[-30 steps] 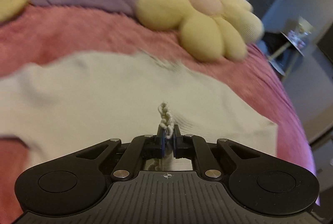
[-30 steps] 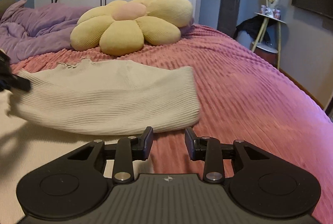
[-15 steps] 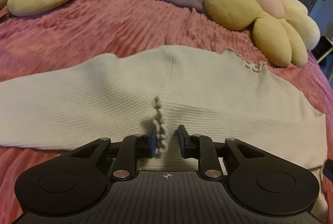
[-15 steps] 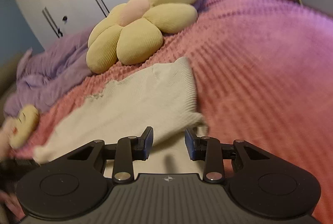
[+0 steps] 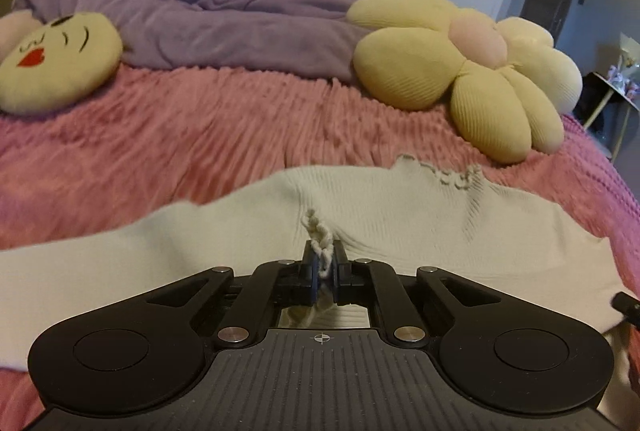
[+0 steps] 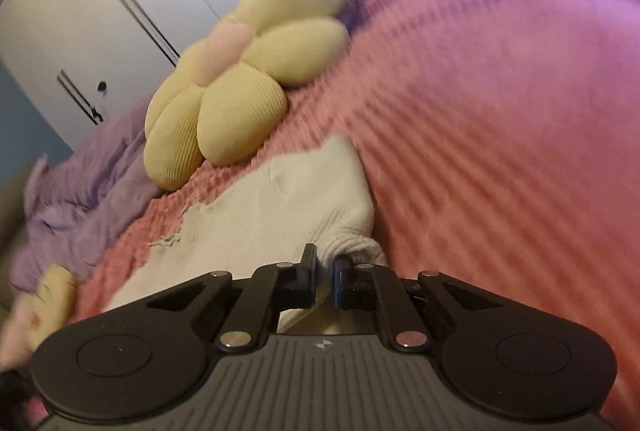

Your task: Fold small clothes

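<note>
Pink bedspread (image 5: 200,135) | left gripper (image 5: 324,261) jaws pinch cream sweater (image 5: 400,215) | right gripper (image 6: 325,267) jaws clamp its cuff

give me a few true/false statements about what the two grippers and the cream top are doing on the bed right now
1. The left gripper is shut on a frilly edge of the cream top. True.
2. The right gripper is wide open above bare bedspread. False: its jaws are closed on a bunched corner of the top.
3. The flower cushion lies on the cream top. False: it lies beyond it on the pink bedspread.
4. A purple blanket is heaped behind the face cushion. True.
</note>
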{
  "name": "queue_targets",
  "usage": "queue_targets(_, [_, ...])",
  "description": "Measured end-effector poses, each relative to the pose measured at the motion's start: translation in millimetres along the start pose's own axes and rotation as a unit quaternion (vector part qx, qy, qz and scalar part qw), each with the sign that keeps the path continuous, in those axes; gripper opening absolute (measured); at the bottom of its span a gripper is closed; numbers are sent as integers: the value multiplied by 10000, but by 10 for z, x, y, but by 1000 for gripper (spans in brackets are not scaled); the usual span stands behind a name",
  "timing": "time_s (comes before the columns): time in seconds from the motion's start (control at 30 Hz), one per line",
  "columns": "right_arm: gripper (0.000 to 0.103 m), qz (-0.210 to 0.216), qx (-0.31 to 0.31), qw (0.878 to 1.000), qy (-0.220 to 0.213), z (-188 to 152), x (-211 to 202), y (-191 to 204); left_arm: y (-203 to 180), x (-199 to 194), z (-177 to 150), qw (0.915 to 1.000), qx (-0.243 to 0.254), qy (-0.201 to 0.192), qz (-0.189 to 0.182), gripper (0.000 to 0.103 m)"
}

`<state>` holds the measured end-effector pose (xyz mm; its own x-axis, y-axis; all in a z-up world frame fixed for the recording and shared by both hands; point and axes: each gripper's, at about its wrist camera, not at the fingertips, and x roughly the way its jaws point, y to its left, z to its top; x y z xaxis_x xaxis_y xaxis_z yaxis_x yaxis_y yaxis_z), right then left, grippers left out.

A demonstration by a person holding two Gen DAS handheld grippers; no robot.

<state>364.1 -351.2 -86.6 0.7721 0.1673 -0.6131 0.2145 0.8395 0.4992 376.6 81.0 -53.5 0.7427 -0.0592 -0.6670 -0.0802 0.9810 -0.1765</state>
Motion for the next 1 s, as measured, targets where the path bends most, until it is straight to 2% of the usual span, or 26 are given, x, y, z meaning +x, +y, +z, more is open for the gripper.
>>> queue_targets(0.1, [7,-400,-600,9972,-201,-72,0,122,-35,107,-25,9998,136,123,93,9])
queue_targets(0.17, [7,-624,-593,9963,12,-89,91,91,-38,210,-93,9990,249,336,148,9])
queue_targets(0.23, [6,-639,-589,9962,42,-96,131,46,-29,271,-159,9981,341,495,150,10])
queue_targets(0.37, [7,-597,-789,9951,10,-51,99,112,-18,219,-127,9990,299,332,90,9])
queue_targets(0.53, [7,-248,-403,9976,-505,51,-49,131,-50,155,3,9998,182,-3,32,9])
queue_targets(0.6, [7,-355,-455,9968,-549,19,-20,147,-68,230,-15,9995,260,152,122,11])
queue_targets(0.63, [7,-467,-560,9965,-412,-13,35,147,-75,287,-42,9988,332,326,183,14])
queue_targets(0.7, [7,-647,-643,9958,-115,-83,139,88,-71,377,-120,9959,483,709,291,30])
queue_targets(0.73, [7,-610,-675,9959,6,-102,172,44,-59,350,-146,9959,512,673,333,35])
queue_targets(0.8, [8,-529,-758,9957,101,-66,143,28,-9,274,-173,9963,500,617,339,55])
queue_targets(0.93, [19,-549,-703,9956,274,-2,-15,70,210,91,-200,9969,77,698,349,63])
queue_targets(1.0, [23,-625,-800,9947,166,-23,-135,156,309,-15,-230,9970,-109,712,290,71])
